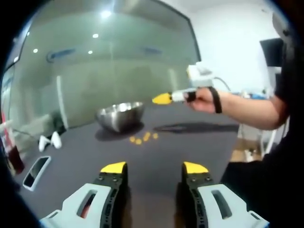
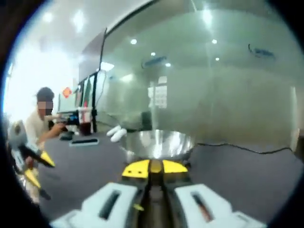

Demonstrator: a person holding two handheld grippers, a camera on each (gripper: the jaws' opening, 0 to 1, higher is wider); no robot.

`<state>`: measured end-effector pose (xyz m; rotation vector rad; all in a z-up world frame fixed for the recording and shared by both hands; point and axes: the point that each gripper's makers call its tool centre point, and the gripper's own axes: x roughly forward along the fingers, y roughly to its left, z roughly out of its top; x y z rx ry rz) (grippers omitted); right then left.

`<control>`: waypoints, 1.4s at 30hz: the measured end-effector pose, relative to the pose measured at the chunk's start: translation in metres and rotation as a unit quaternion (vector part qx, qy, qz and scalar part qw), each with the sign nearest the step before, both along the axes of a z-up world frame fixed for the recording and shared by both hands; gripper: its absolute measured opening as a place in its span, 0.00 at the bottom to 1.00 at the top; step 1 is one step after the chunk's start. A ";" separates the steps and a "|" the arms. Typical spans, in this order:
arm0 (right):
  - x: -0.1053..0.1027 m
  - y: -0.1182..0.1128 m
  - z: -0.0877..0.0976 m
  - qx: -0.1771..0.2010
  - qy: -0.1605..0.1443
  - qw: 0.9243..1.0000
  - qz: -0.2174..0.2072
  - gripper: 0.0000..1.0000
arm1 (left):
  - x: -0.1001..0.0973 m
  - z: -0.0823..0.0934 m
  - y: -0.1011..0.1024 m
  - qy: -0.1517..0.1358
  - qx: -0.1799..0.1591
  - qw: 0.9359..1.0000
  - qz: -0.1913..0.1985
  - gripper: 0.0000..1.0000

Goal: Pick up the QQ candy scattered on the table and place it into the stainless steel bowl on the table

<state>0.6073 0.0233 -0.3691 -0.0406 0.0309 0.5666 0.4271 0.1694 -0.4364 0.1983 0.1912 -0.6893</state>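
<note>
Left gripper view: your left tongs (image 1: 154,167) stand wide apart with nothing between their yellow tips, raised above the dark worktop (image 1: 190,147). The stainless steel bowl (image 1: 120,115) sits upright on the worktop ahead of them. A small scatter of orange-yellow QQ candy (image 1: 143,138) lies on the worktop just beside the bowl, on its near right side, apart from its wall. Your right tongs (image 1: 162,99) enter from the right, held in your hand (image 1: 202,99), above the worktop and to the right of the bowl; their yellow tips read here as one closed point. At the left edge lie a white pair of small objects (image 1: 49,140) and a flat white-framed item (image 1: 36,172).

Right gripper view: your right tongs (image 2: 155,167) are closed, yellow tips meeting on a small orange-yellow piece of candy (image 2: 155,166) pinched between them. They hang just in front of the bowl (image 2: 157,145), near its rim; you cannot tell whether they are over it. Your left tongs (image 2: 34,167) appear at the left edge, jaws spread. A person (image 2: 42,124) stands beyond the far left of the worktop (image 2: 247,175).
</note>
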 end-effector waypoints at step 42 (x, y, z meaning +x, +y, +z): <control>0.044 0.033 0.008 -0.023 0.006 0.999 0.025 0.26 | -0.002 0.008 -0.006 -0.011 0.031 0.999 -0.011 0.47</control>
